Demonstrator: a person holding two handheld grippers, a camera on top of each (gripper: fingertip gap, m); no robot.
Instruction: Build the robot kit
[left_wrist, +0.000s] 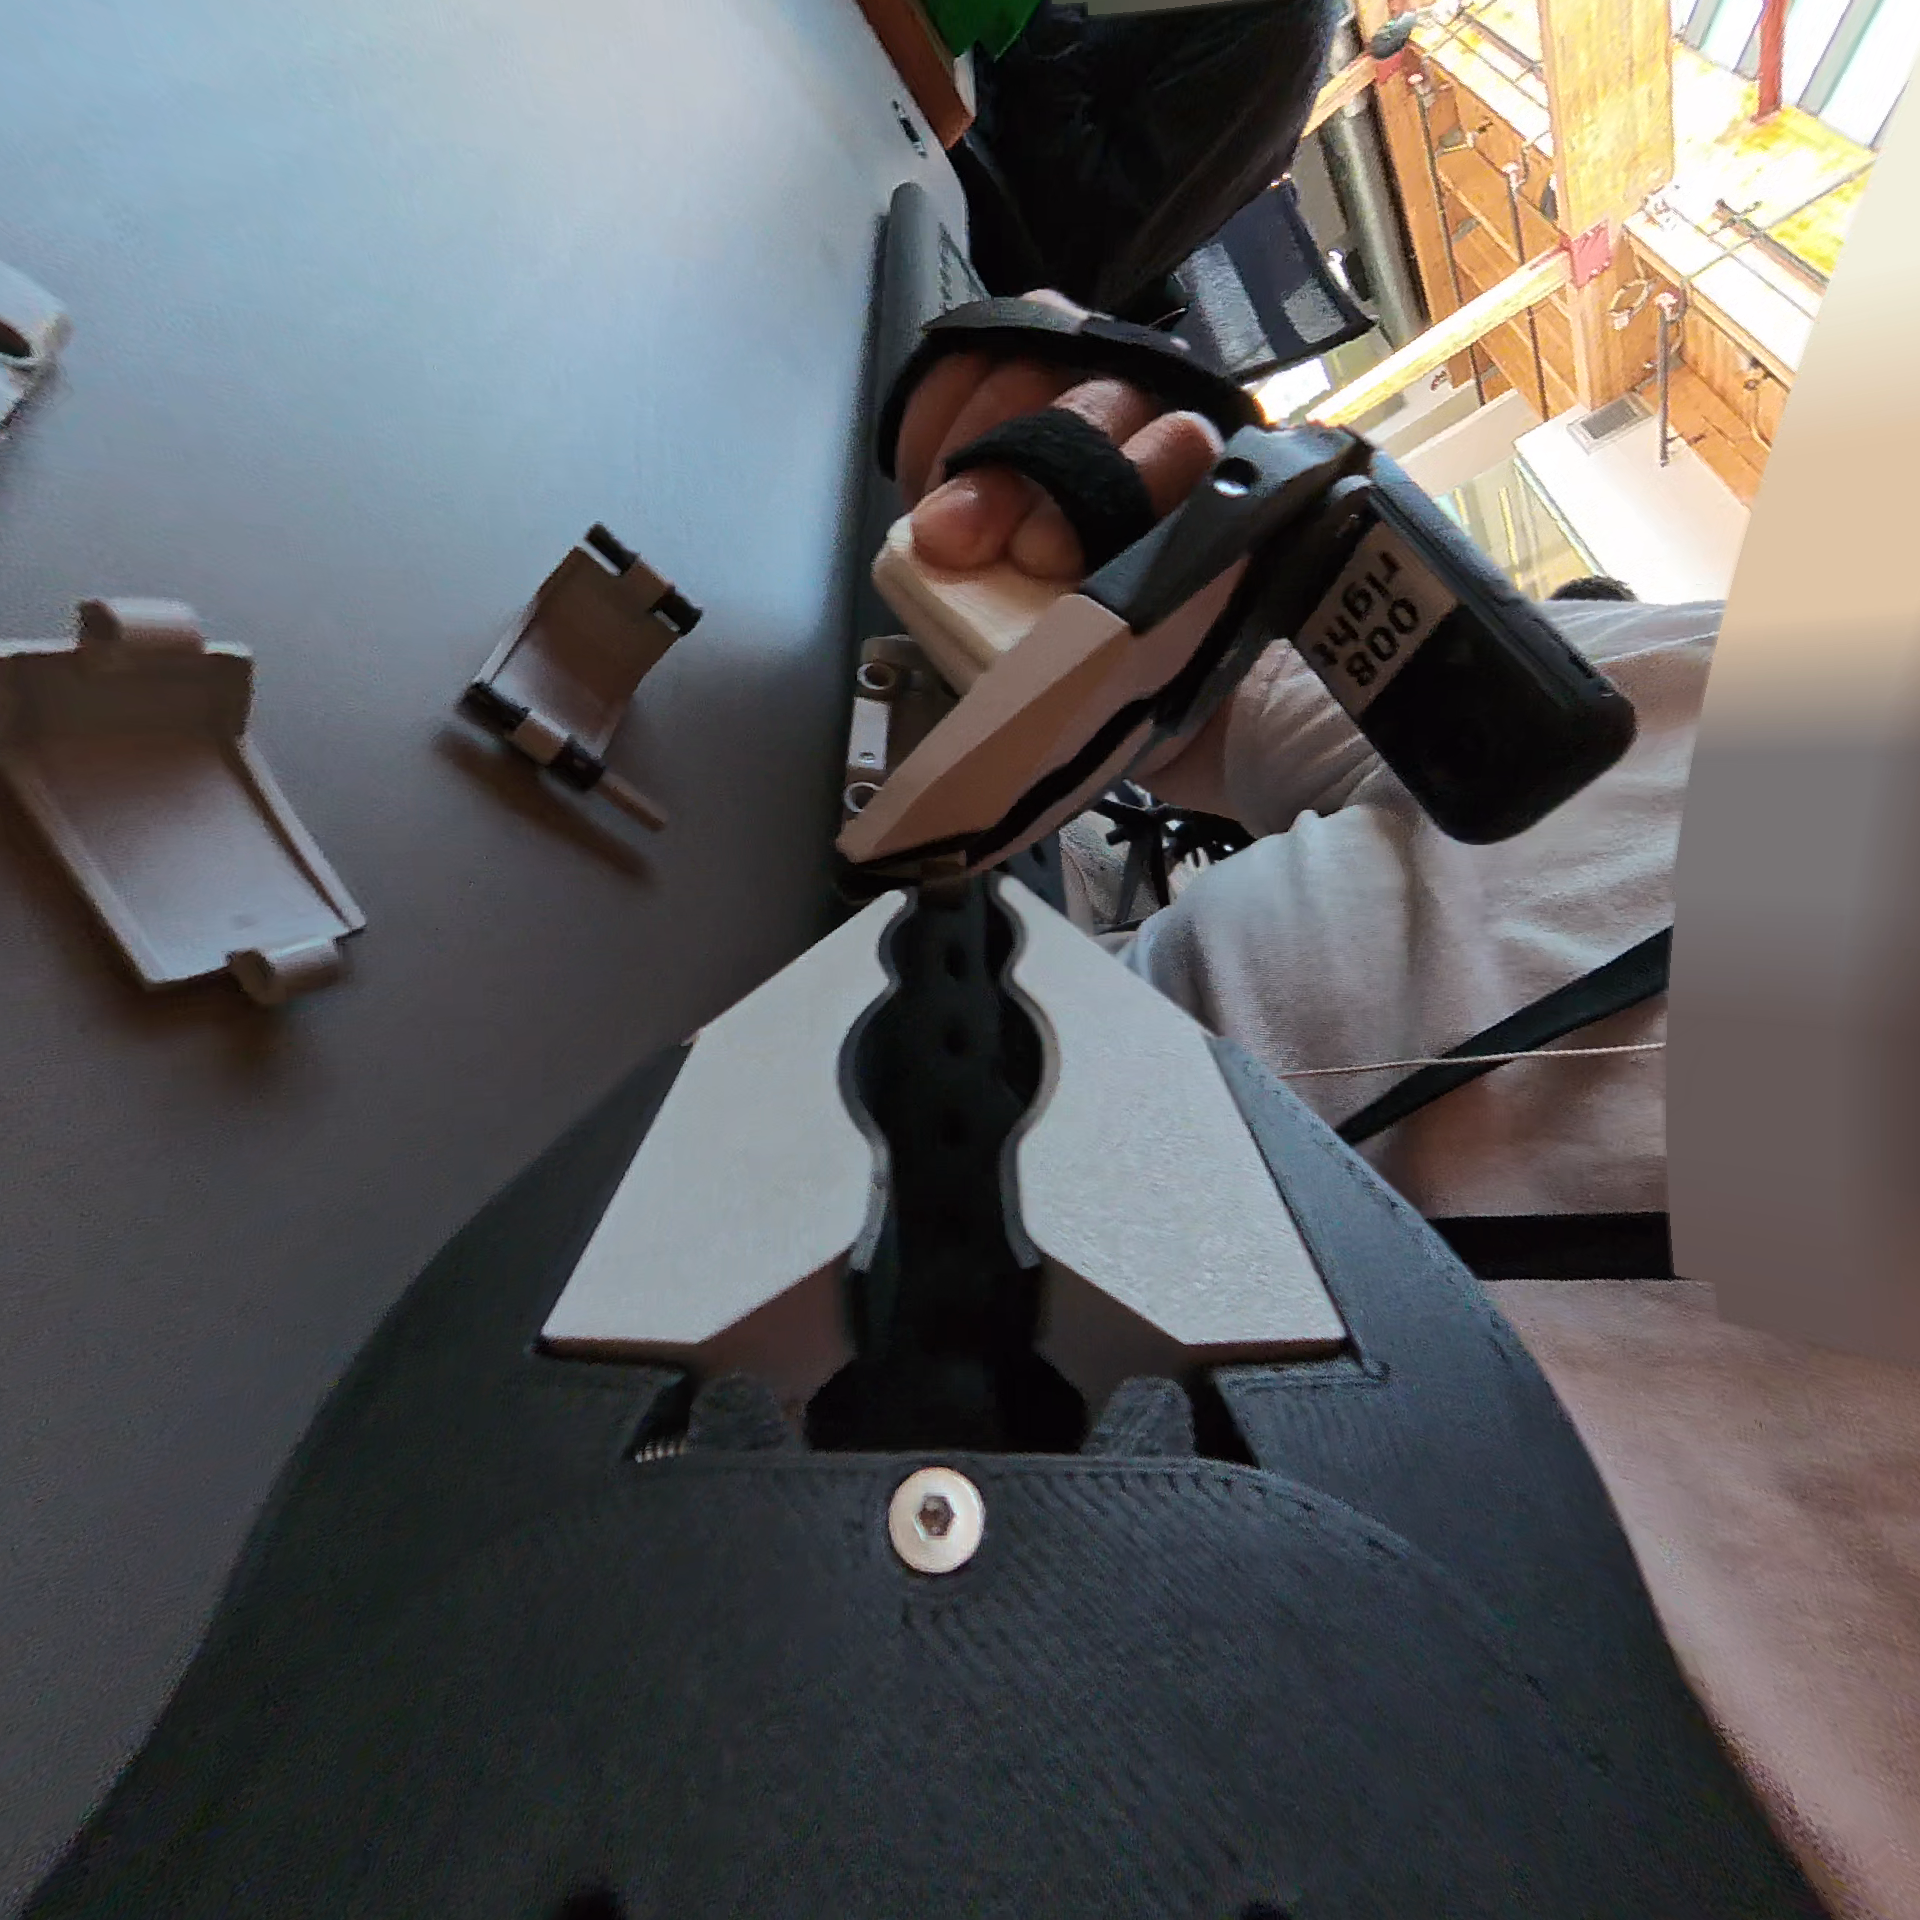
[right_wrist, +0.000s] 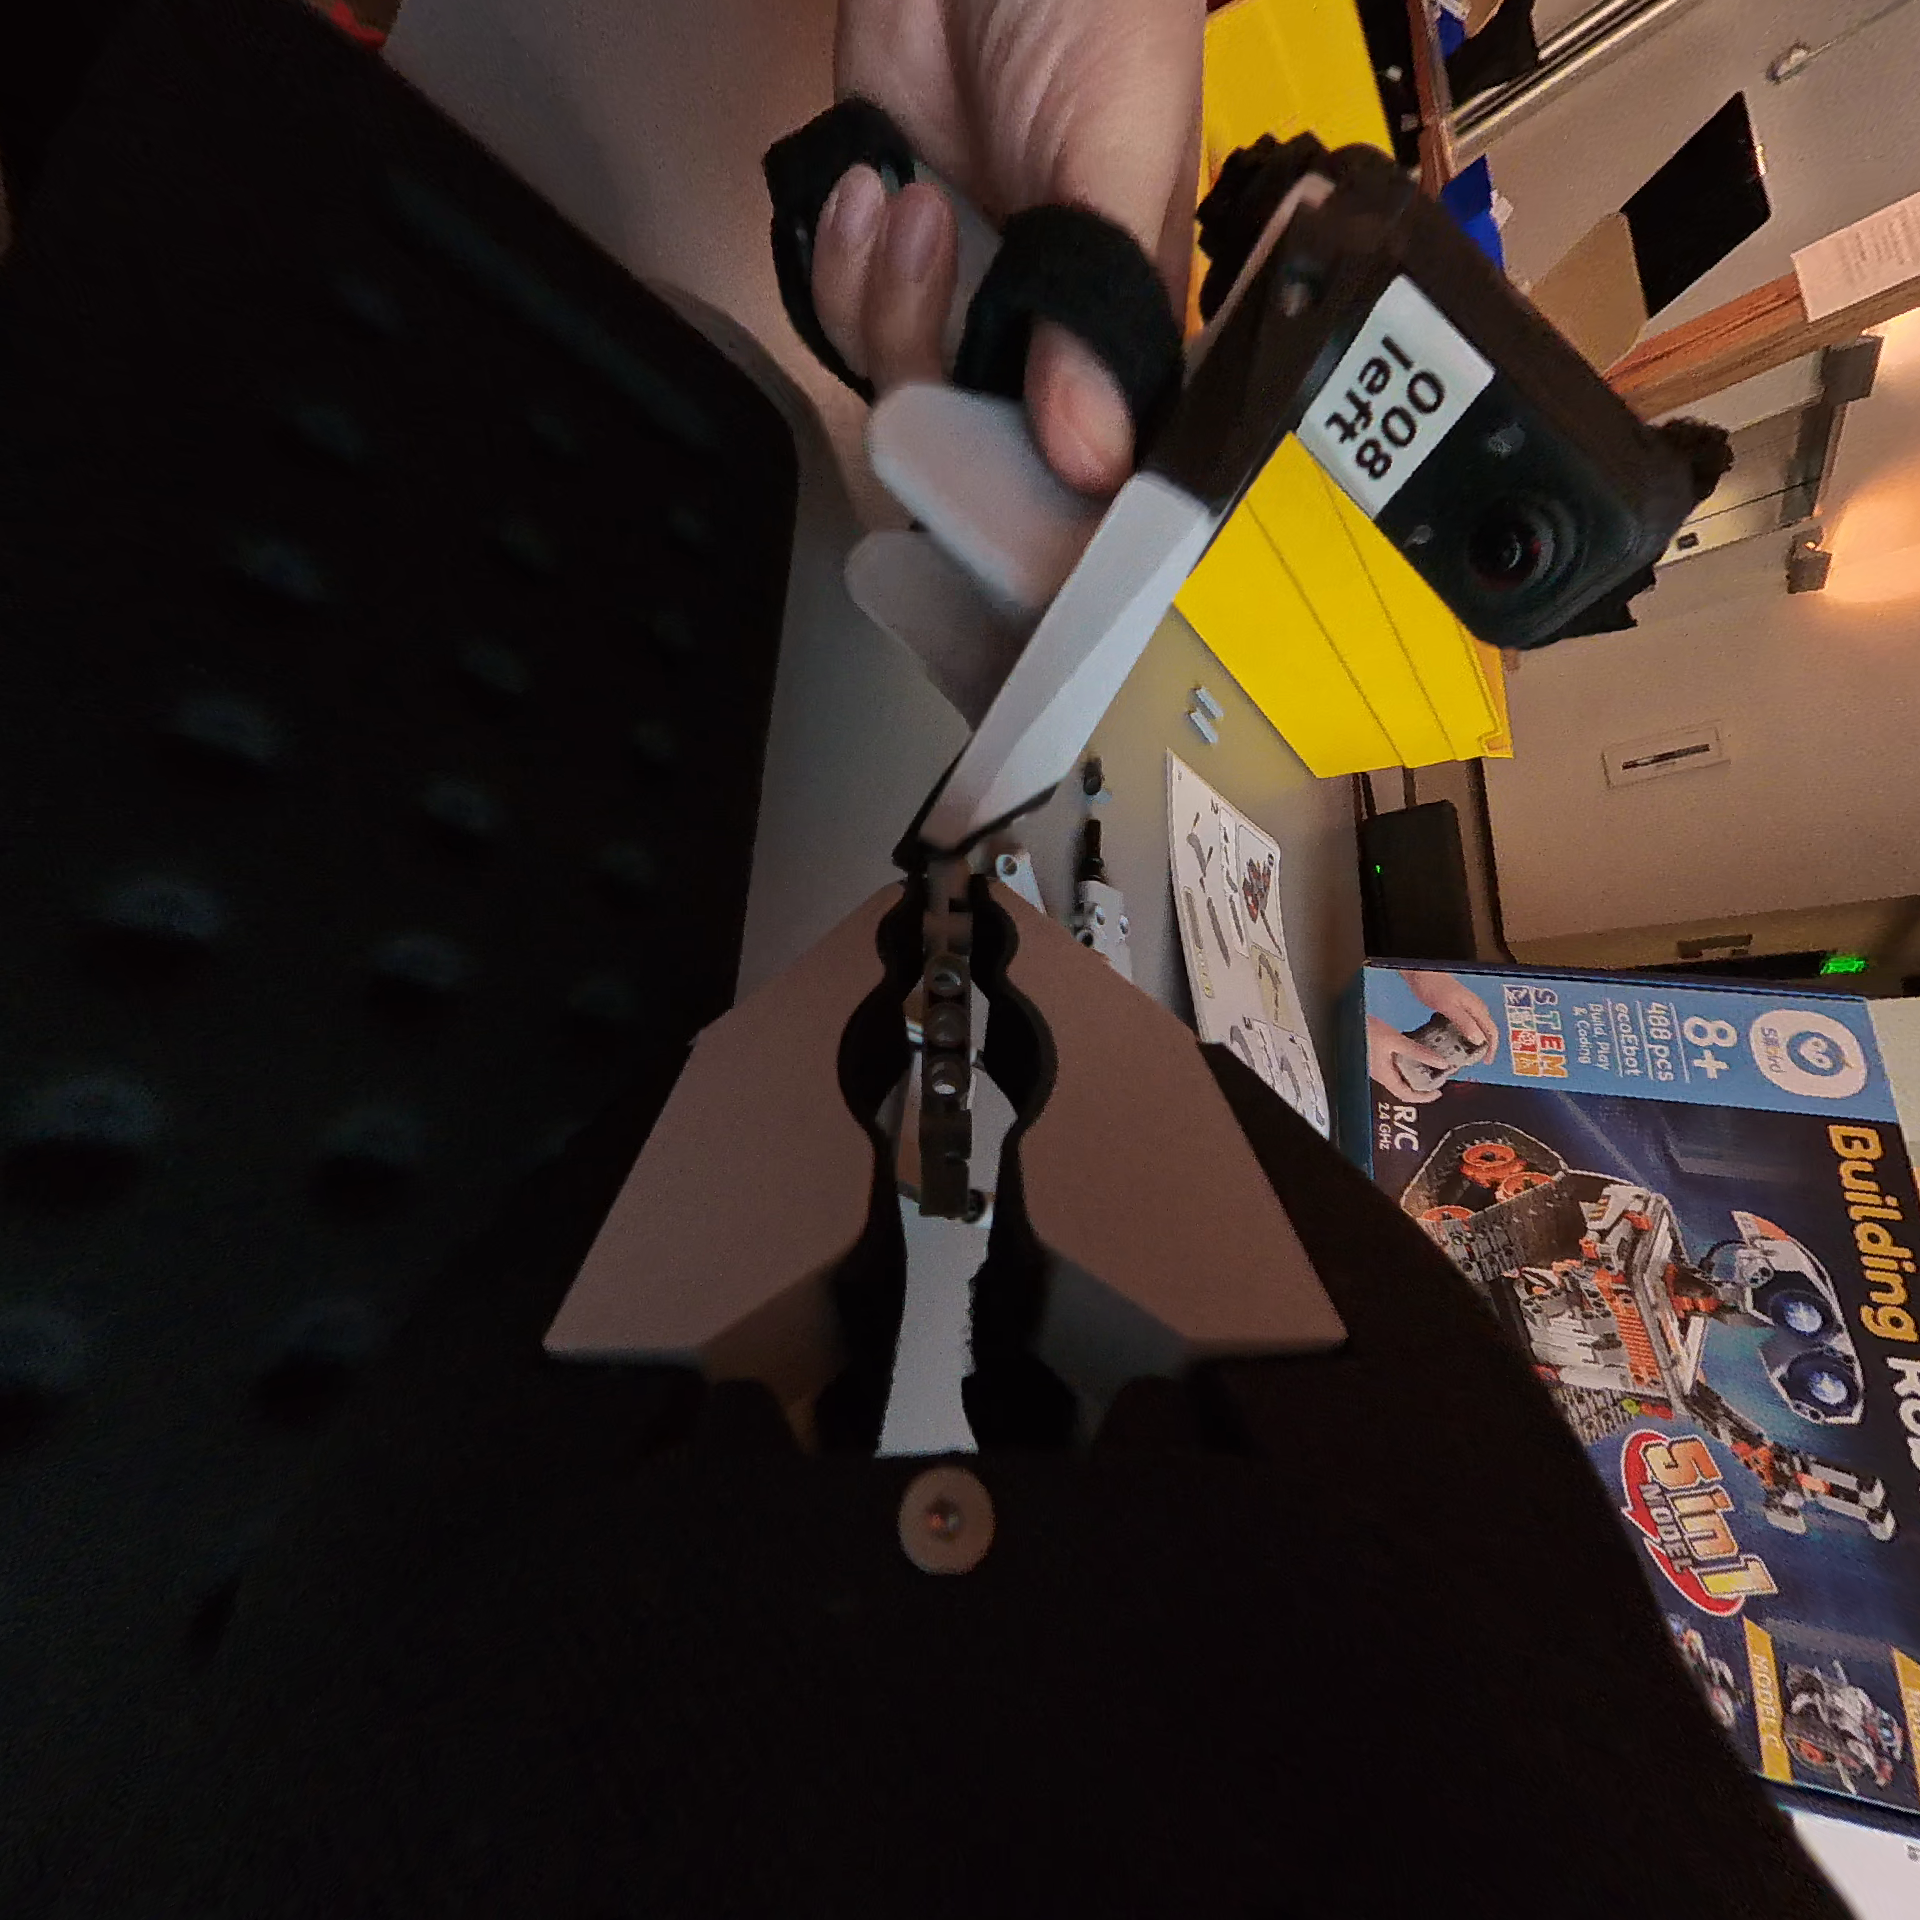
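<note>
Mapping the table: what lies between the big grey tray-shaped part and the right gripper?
A smaller grey part with black ends, on the table, left wrist view.

We find the left wrist view evenly lit, with the sunlit timber-framed windows (left_wrist: 1621, 208) blown out at upper right and soft shadows under the grey plastic shell parts (left_wrist: 171, 790) on the table. The right wrist view is dim — the black perforated panel (right_wrist: 364, 675) nearly lost — with motion blur on the hand (right_wrist: 997, 239). Both views bend at the edges.
</note>
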